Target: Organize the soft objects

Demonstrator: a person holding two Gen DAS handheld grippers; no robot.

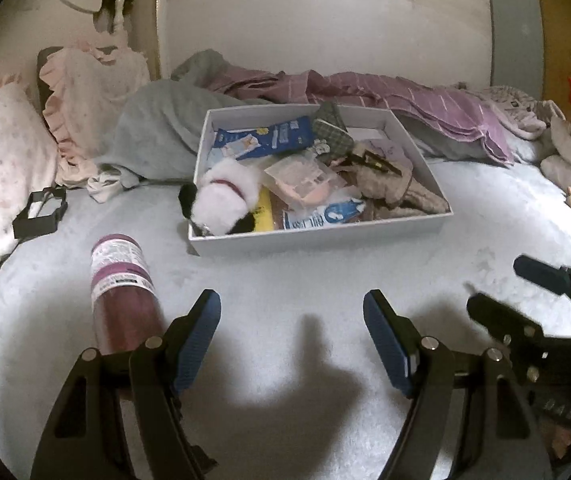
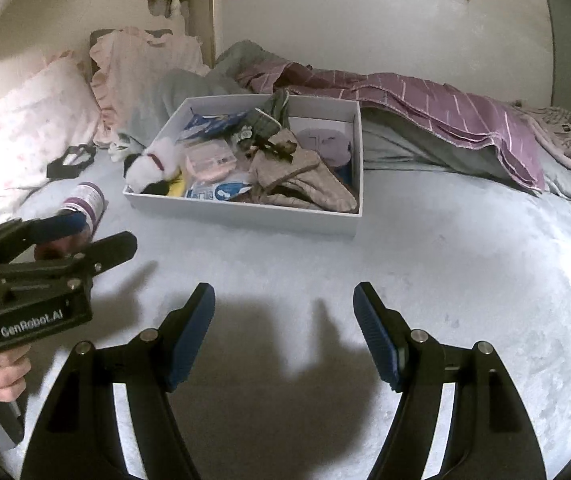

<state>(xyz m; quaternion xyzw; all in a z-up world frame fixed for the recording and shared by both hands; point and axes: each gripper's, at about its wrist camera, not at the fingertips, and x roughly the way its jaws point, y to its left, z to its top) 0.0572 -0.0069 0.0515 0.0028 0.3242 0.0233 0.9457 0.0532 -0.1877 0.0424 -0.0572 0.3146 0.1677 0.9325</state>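
A white box (image 1: 365, 236) (image 2: 245, 212) sits on the pale blue bedspread, filled with a white and black plush toy (image 1: 221, 196) (image 2: 153, 166), blue packets, a pink pack and beige cloth (image 1: 397, 192) (image 2: 305, 184). My left gripper (image 1: 291, 308) hangs open over bare bedspread in front of the box, nothing between its fingers. In the right wrist view the left gripper (image 2: 97, 232) shows at the left edge, held by a hand. My right gripper (image 2: 283, 300) is also open and empty, to the right of the left one; its tips (image 1: 525, 288) show at the right of the left wrist view.
A purple cylindrical bottle (image 1: 123, 284) (image 2: 87, 204) lies on the bed just left of the left gripper. A small black frame (image 1: 41, 210) lies near the pink pillows (image 1: 89, 108). A striped purple blanket (image 1: 425, 104) (image 2: 445, 116) and grey bedding are bunched behind the box.
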